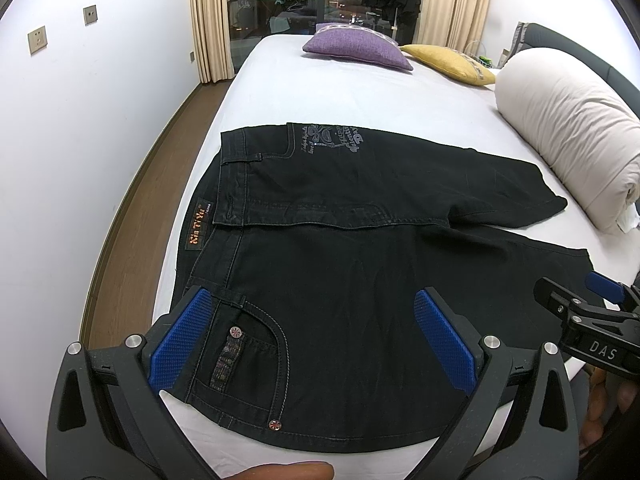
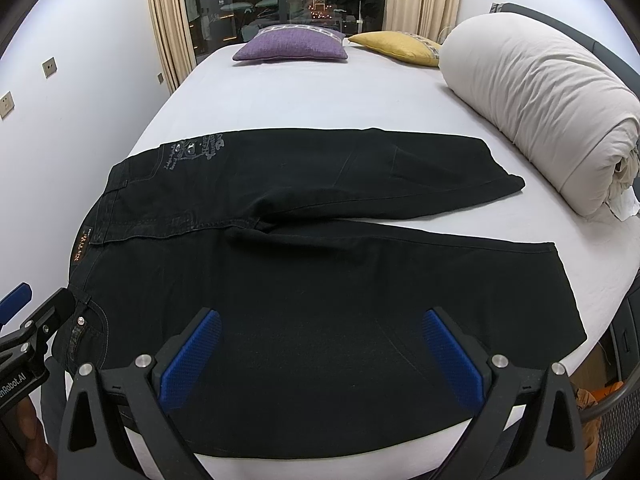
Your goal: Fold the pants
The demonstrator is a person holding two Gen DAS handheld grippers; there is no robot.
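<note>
Black pants [image 1: 340, 248] lie flat on the white bed [image 1: 320, 88], waistband to the left, both legs running to the right. They also show in the right wrist view [image 2: 320, 264]. My left gripper [image 1: 316, 304] is open and empty, hovering over the near front pocket at the waist. My right gripper [image 2: 320, 320] is open and empty, over the near leg's thigh. The right gripper also shows at the right edge of the left wrist view [image 1: 576, 300]. The left gripper shows at the left edge of the right wrist view [image 2: 36, 312].
A rolled white duvet [image 1: 572, 136] lies along the bed's right side. A purple cushion [image 1: 356, 46] and a yellow cushion [image 1: 452, 62] sit at the far end. A wall [image 1: 80, 120] and wooden floor [image 1: 132, 208] lie left of the bed.
</note>
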